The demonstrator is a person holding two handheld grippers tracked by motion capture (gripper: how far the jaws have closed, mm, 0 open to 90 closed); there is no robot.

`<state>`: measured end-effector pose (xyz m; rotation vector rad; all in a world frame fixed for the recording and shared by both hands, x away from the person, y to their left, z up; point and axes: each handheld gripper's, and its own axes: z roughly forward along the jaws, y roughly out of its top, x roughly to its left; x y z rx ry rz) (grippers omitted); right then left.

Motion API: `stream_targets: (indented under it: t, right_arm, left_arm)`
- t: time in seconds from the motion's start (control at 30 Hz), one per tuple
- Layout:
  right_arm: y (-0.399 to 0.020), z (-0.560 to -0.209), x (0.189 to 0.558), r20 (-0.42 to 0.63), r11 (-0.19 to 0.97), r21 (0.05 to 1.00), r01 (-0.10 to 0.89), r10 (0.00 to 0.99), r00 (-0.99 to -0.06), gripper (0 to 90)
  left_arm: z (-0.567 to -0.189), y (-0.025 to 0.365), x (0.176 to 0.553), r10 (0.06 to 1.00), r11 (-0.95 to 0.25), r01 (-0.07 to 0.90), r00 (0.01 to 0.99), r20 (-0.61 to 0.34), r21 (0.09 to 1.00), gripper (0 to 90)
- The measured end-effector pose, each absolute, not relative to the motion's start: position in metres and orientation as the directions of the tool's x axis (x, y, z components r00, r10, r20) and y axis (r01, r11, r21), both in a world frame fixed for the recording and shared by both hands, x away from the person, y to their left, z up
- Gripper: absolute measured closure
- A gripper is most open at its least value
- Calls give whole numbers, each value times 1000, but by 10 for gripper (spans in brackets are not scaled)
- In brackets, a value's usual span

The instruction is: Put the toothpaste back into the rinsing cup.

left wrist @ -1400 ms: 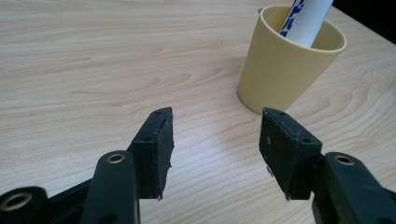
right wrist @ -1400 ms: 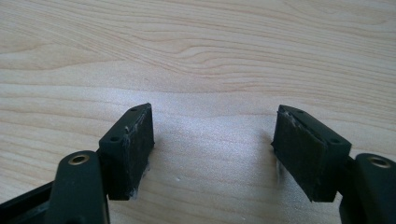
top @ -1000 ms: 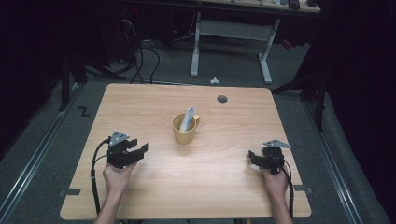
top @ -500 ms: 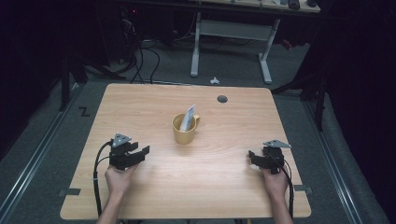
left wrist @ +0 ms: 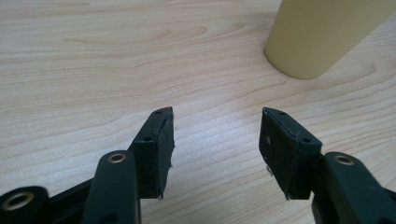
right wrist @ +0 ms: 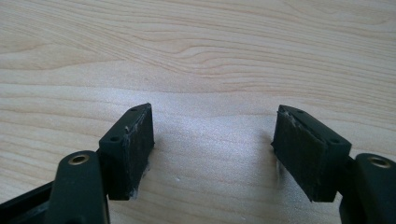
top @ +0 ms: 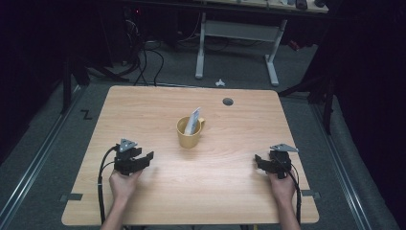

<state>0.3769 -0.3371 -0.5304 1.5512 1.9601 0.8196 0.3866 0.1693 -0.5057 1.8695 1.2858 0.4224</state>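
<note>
A yellow mug [top: 189, 134] stands near the middle of the wooden table [top: 230, 191], with a white packet [top: 194, 119] sticking up out of it. My left gripper [top: 147, 158] rests low over the table to the mug's near left, open, with nothing between its jaws. In the left gripper view the open gripper [left wrist: 217, 114] points over bare wood, and the mug [left wrist: 317, 37] stands ahead to the right. My right gripper [top: 258, 161] sits near the table's right front, open and holding nothing. The right gripper view has this gripper [right wrist: 215, 112] wide open above plain wood.
A dark round hole [top: 228, 101] lies in the tabletop behind the mug. Beyond the far edge are a white desk frame [top: 237, 33], cables [top: 143, 62] and a small white object [top: 219, 82] on the grey floor. Bare wood lies between the two grippers.
My left gripper has drifted slightly toward the table's near edge. The right gripper and the mug have kept still.
</note>
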Motion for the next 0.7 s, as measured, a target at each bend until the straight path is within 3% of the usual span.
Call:
stream_targets:
  t: [0.7]
  right_arm:
    - [-337, -530, 377, -20, 167, 723, 671, 975, -221, 292]
  left_arm:
    - [-520, 165, 395, 903, -165, 633, 405, -142, 756, 458]
